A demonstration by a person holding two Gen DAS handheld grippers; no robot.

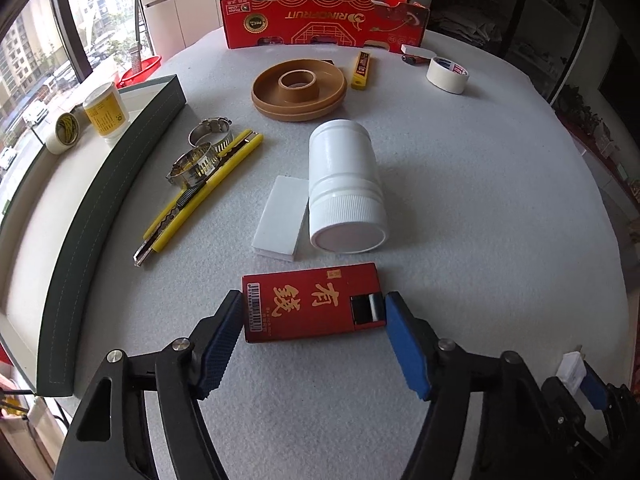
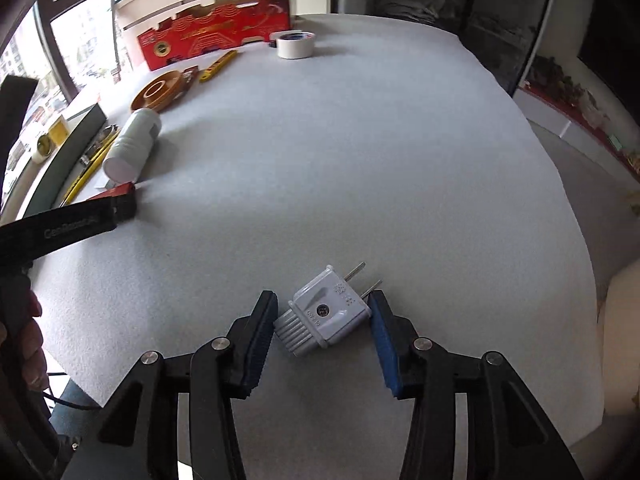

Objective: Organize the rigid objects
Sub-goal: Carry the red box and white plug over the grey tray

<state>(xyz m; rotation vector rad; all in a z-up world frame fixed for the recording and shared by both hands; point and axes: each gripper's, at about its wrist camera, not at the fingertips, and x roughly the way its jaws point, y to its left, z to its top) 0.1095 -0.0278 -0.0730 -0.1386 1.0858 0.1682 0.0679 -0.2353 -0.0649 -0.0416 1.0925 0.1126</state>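
Left gripper (image 1: 314, 312): jaws are set about the short ends of the red box (image 1: 314, 306); both pads are seen at its edges, and it is judged clamped, flat on the white table cover (image 1: 480, 200).
Right gripper (image 2: 323, 314): jaws are placed either side of the grey plug (image 2: 326, 314); the right pad touches it near the prongs, while a thin gap is seen at the left pad, so no grip is judged yet.
Plug risk: it lies skewed between the pads, so on closing it could be twisted or squeezed out sideways.
Box risk: held only by its ends, it could pivot or slip when lifted.
Just beyond the box: a white block (image 1: 280, 216) and a white jar (image 1: 346, 188) lying on its side, touching; the jar could be nudged into a roll by a forward lift.
Left of these: a yellow utility knife (image 1: 200, 196) under two hose clamps (image 1: 200, 156), beside a dark green tray (image 1: 116, 184).
Far: a brown spool (image 1: 299, 90), a tape roll (image 1: 447, 74) and a red carton (image 1: 324, 20).
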